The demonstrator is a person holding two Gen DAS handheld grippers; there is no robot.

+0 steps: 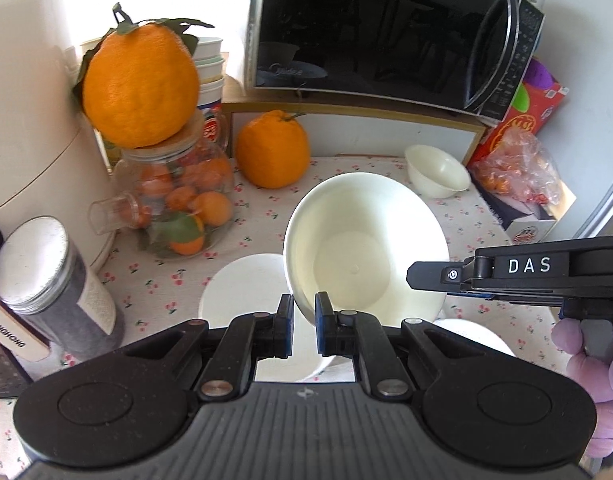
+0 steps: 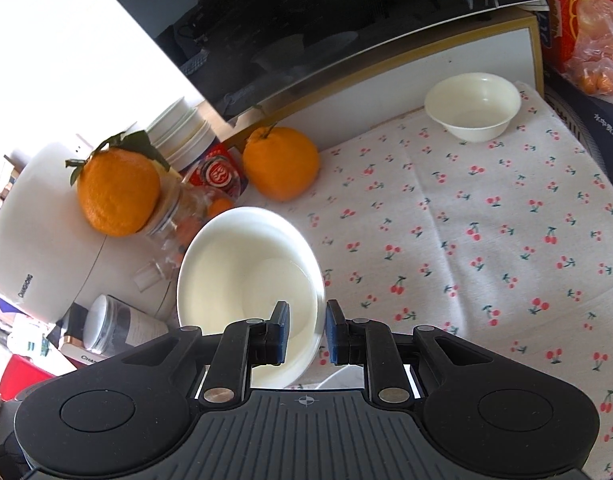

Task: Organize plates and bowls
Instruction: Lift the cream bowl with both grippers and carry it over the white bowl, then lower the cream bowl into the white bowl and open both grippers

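Note:
A large white bowl (image 1: 362,248) is held tilted above the cherry-print cloth (image 1: 154,280). My left gripper (image 1: 304,320) is shut on its near rim. The same bowl (image 2: 242,276) shows in the right wrist view, where my right gripper (image 2: 305,332) straddles its right rim, jaws close to it; the grip there is unclear. The right gripper's finger (image 1: 438,276) reaches in beside the bowl in the left wrist view. A white plate (image 1: 242,288) lies under the bowl on the cloth. A small white bowl (image 1: 436,176) stands at the back right, also in the right wrist view (image 2: 472,106).
A black microwave (image 1: 386,28) sits on a shelf behind. A glass jar (image 1: 178,204) of oranges carries a big orange (image 1: 140,84); another orange (image 1: 272,148) lies beside it. A white appliance (image 1: 30,120), a lidded canister (image 1: 50,280), stacked cups (image 2: 182,132) and a red box (image 1: 526,120) ring the cloth.

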